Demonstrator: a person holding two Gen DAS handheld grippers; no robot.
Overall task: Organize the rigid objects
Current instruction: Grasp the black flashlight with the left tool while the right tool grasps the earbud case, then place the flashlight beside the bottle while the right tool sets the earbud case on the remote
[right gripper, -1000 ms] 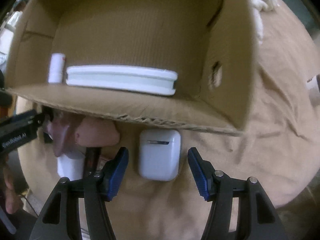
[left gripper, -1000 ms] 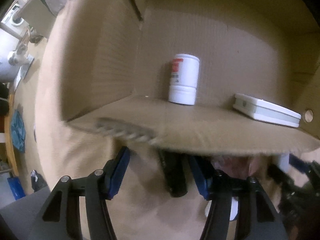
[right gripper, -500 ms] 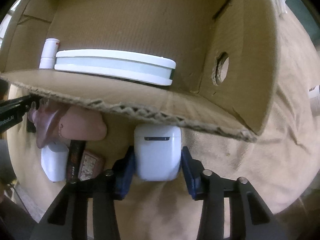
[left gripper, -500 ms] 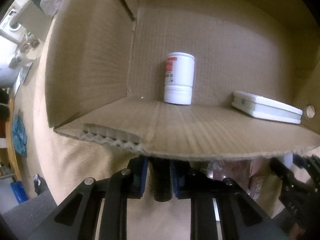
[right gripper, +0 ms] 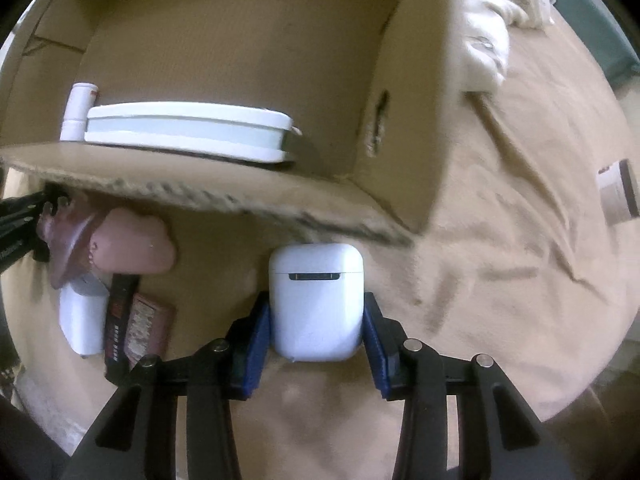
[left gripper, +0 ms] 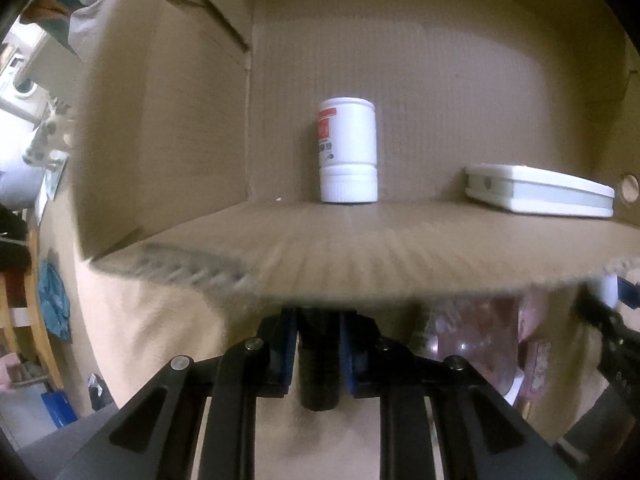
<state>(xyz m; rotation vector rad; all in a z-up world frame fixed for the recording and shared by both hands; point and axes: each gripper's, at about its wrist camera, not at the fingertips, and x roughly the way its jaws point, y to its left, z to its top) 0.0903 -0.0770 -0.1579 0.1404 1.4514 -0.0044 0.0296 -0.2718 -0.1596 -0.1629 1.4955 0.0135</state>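
A cardboard box [left gripper: 400, 248] lies open toward me on a tan cloth. Inside stand a white bottle [left gripper: 347, 152] with a red label and a flat white case [left gripper: 540, 194]; both also show in the right wrist view, the bottle [right gripper: 78, 112] and the case [right gripper: 188, 132]. My left gripper [left gripper: 319, 344] is shut on a black cylindrical object [left gripper: 319, 364] just below the box's front edge. My right gripper [right gripper: 316, 320] is shut on a white earbud case [right gripper: 316, 300] in front of the box [right gripper: 240, 196].
Left of the earbud case lie a pink soft item [right gripper: 128, 244], a white block [right gripper: 82, 316], a black remote-like bar [right gripper: 120, 320] and a small patterned packet [right gripper: 146, 328]. White fabric [right gripper: 492, 20] lies beyond the box's right wall. Furniture [left gripper: 24, 92] stands far left.
Both grippers went from open to shut: the left closed on the black cylinder, the right on the white earbud case. Both have since moved a little nearer the box's front edge.
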